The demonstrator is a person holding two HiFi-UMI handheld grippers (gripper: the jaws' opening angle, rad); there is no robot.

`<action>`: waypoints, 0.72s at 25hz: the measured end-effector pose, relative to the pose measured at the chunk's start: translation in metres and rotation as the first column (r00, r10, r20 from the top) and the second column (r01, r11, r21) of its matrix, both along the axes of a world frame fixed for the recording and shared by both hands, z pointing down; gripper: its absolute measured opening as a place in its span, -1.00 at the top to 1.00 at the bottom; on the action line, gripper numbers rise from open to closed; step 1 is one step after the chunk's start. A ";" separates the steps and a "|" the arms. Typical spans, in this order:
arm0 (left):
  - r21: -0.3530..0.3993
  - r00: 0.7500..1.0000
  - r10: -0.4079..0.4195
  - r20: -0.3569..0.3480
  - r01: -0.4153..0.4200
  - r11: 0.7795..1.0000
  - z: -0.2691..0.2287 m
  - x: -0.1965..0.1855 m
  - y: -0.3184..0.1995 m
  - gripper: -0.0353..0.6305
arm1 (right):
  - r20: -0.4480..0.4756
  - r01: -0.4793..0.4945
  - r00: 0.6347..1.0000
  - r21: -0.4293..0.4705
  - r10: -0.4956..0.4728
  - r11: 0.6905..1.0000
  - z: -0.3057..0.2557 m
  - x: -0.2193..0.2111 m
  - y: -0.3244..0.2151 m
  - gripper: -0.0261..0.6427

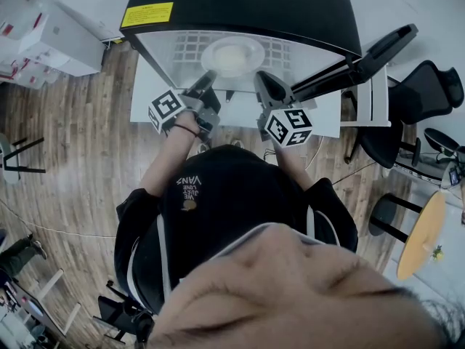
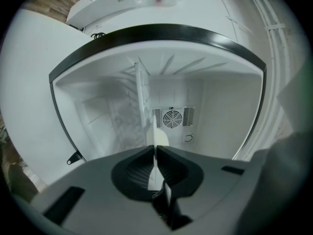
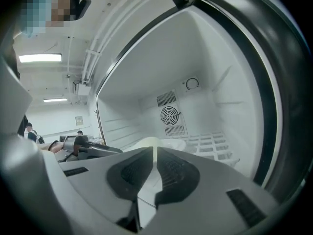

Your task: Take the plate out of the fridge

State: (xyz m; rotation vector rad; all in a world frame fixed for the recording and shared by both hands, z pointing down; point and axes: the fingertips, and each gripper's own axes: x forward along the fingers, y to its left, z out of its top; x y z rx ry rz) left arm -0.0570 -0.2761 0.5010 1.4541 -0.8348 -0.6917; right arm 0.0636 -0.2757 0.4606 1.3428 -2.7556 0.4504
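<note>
A pale round plate (image 1: 232, 55) lies on the white wire shelf (image 1: 280, 49) inside the open black fridge (image 1: 240, 6). My left gripper (image 1: 209, 76) reaches in from the left, shut on the plate's near-left rim. In the left gripper view the plate (image 2: 159, 138) shows edge-on as a thin white strip pinched between the jaws of the left gripper (image 2: 155, 148). My right gripper (image 1: 259, 80) hovers at the plate's near-right side with its jaws shut. In the right gripper view the plate (image 3: 146, 142) lies just beyond the right gripper (image 3: 155, 150), with nothing between the jaws.
The fridge door (image 1: 363, 60) stands swung open to the right. A fan grille (image 3: 170, 115) sits on the fridge's back wall. Black chairs (image 1: 429, 86) and a round wooden table (image 1: 421, 235) stand at right, white boxes (image 1: 51, 38) at left on the wood floor.
</note>
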 end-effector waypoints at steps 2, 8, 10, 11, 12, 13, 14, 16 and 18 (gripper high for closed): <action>0.002 1.000 0.003 0.000 -0.003 1.000 0.000 0.000 0.001 0.80 | 0.011 -0.005 1.000 -0.014 0.005 1.000 0.004 0.000 -0.001 0.88; 0.006 1.000 0.006 -0.006 -0.006 1.000 -0.001 -0.001 0.003 0.80 | 0.060 -0.014 0.998 -0.032 0.016 0.999 0.008 0.000 -0.004 0.88; 0.009 1.000 0.007 -0.007 -0.007 1.000 -0.001 -0.001 0.004 0.80 | 0.099 -0.007 0.995 -0.059 0.012 0.998 0.009 -0.001 -0.005 0.71; 0.009 1.000 0.008 -0.008 -0.008 1.000 -0.001 -0.001 0.004 0.80 | 0.124 -0.001 0.992 -0.079 0.011 0.997 0.010 -0.001 -0.006 0.53; 0.008 1.000 0.008 -0.010 -0.008 1.000 -0.001 0.000 0.005 0.80 | 0.149 0.003 0.989 -0.101 0.012 0.995 0.012 -0.002 -0.007 0.44; 0.008 1.000 0.007 -0.011 -0.007 1.000 -0.001 0.000 0.005 0.80 | 0.172 0.006 0.985 -0.121 0.015 0.993 0.014 -0.002 -0.008 0.42; 0.009 1.000 0.007 -0.011 -0.007 1.000 -0.001 -0.001 0.004 0.80 | 0.193 0.008 0.981 -0.138 0.019 0.990 0.015 -0.002 -0.009 0.40; 0.011 1.000 0.007 -0.014 -0.007 1.000 -0.001 -0.001 0.005 0.80 | 0.235 0.012 0.972 -0.169 0.029 0.986 0.018 -0.001 -0.010 0.38; 0.014 1.000 0.009 -0.015 -0.008 1.000 -0.001 -0.001 0.005 0.80 | 0.287 0.021 0.957 -0.201 0.038 0.979 0.019 -0.002 -0.011 0.36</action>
